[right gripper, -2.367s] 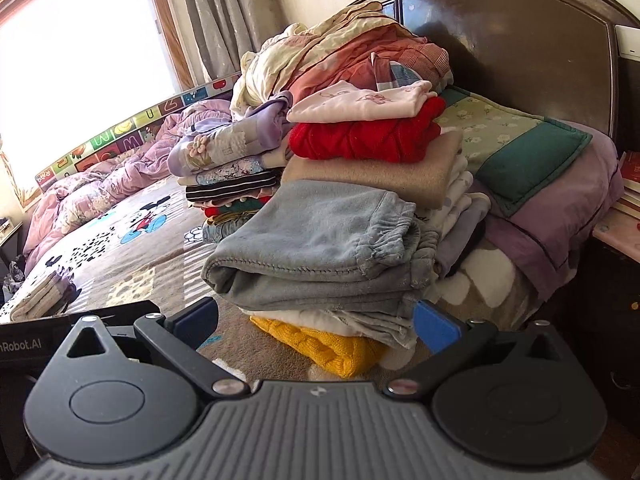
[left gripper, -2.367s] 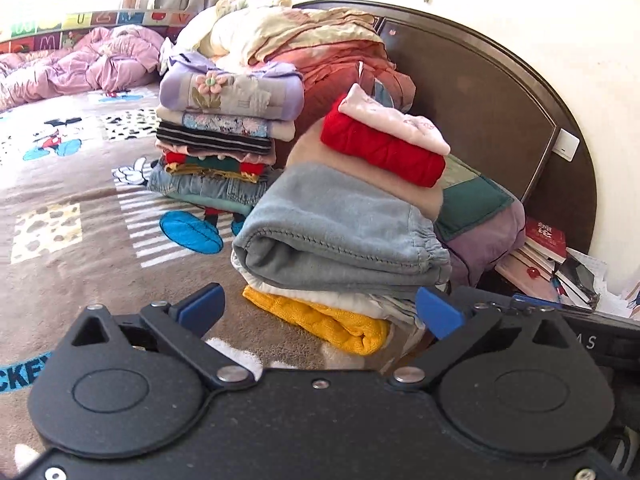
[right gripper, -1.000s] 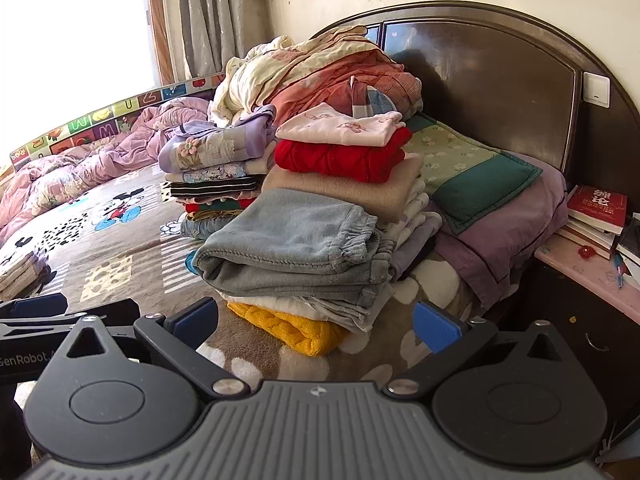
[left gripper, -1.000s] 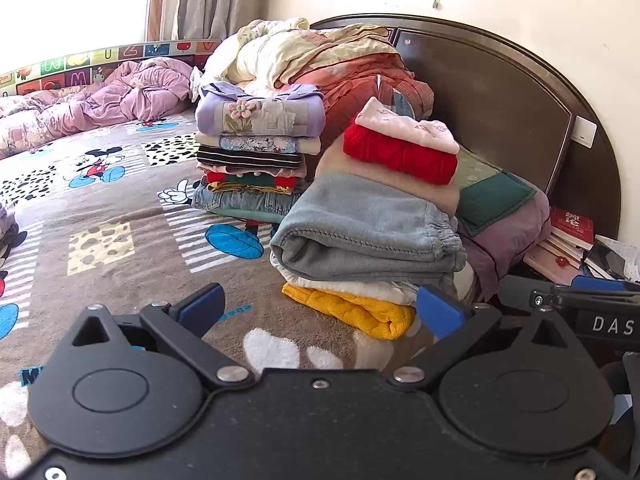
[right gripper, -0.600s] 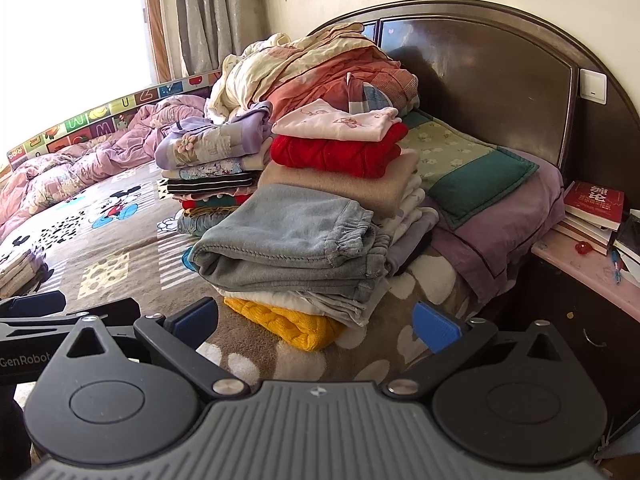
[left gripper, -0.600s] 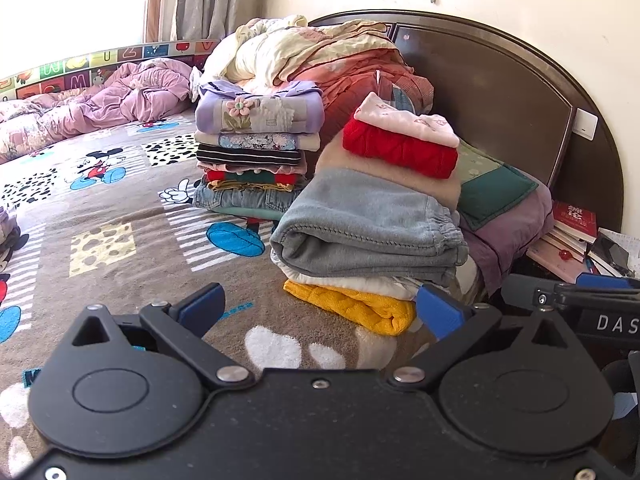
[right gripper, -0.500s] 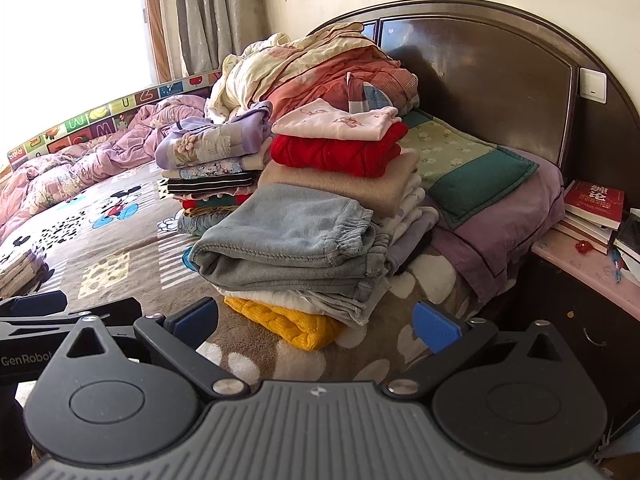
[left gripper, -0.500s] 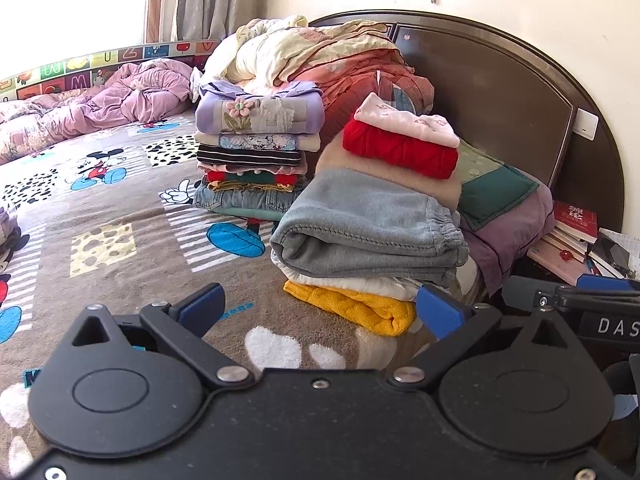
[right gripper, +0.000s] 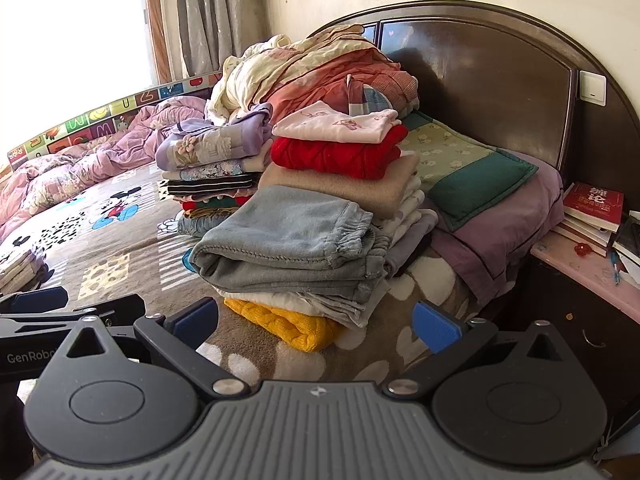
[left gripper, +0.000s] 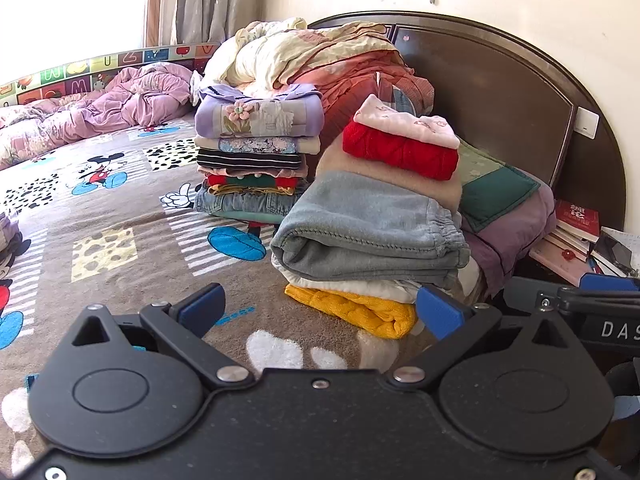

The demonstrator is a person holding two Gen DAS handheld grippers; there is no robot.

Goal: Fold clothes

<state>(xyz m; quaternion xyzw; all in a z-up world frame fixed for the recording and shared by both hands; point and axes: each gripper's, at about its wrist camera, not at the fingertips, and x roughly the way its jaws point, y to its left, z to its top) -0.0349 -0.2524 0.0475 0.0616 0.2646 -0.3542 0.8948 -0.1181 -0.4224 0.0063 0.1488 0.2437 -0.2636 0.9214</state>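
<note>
Blue-padded fingers of the left gripper [left gripper: 320,312] are standing wide apart with nothing between them; the tool is hovering level over the cartoon-print blanket [left gripper: 120,216], pointing toward the headboard [left gripper: 500,92]. Beside it, the right gripper [right gripper: 316,320] is likewise spread and empty, aimed the same way — each tool's black arm is showing at the edge of the other's view.

Just ahead of both tools, the near stack of folded clothes [left gripper: 372,236] is resting on the blanket: a yellow knit [left gripper: 352,308] at the bottom, white layers above it, and grey-blue trousers [right gripper: 288,236] on top at the front. Behind these, in the right wrist view, a beige piece [right gripper: 344,184], a red sweater [right gripper: 340,156] and a pale pink top [right gripper: 336,122] are lying one on another. A second stack [left gripper: 256,156], topped by a lilac garment with a flower, is sitting farther back to the left, apart from the first.

Beyond the stacks, a heap of rumpled bedding [right gripper: 304,68] is leaning against the headboard — a green-patched pillow [right gripper: 472,176] is lying to its right. Books [right gripper: 592,208] are piled on the bedside table [right gripper: 584,268].
</note>
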